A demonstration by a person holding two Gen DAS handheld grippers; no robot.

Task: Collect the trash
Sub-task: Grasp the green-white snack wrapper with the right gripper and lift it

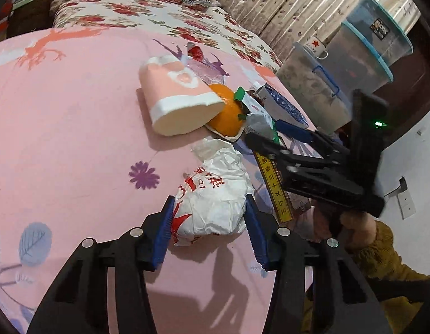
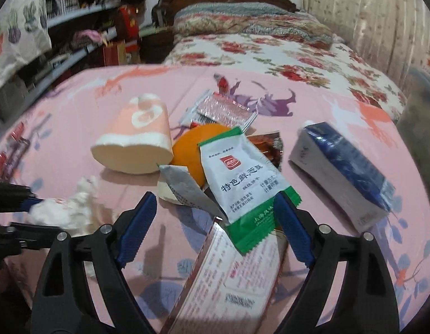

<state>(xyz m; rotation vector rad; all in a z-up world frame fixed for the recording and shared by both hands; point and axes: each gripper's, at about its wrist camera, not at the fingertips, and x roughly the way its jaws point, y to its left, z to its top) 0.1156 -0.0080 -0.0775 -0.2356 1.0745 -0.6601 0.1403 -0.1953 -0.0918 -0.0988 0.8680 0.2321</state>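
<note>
On the pink bedsheet lies a pile of trash. My left gripper is shut on a crumpled white plastic bag with red print; the bag also shows in the right wrist view. My right gripper is open, its fingers on either side of a green-and-white snack wrapper and a flat printed carton. Behind lie an orange, a silver torn wrapper, a clear blister pack and a brown wrapper. The right gripper also shows in the left wrist view.
A pink-wrapped tissue roll lies by the orange. A blue-and-white box lies to the right. Stacked plastic storage bins with a mug stand beside the bed. A floral quilt and pillows lie at the far end.
</note>
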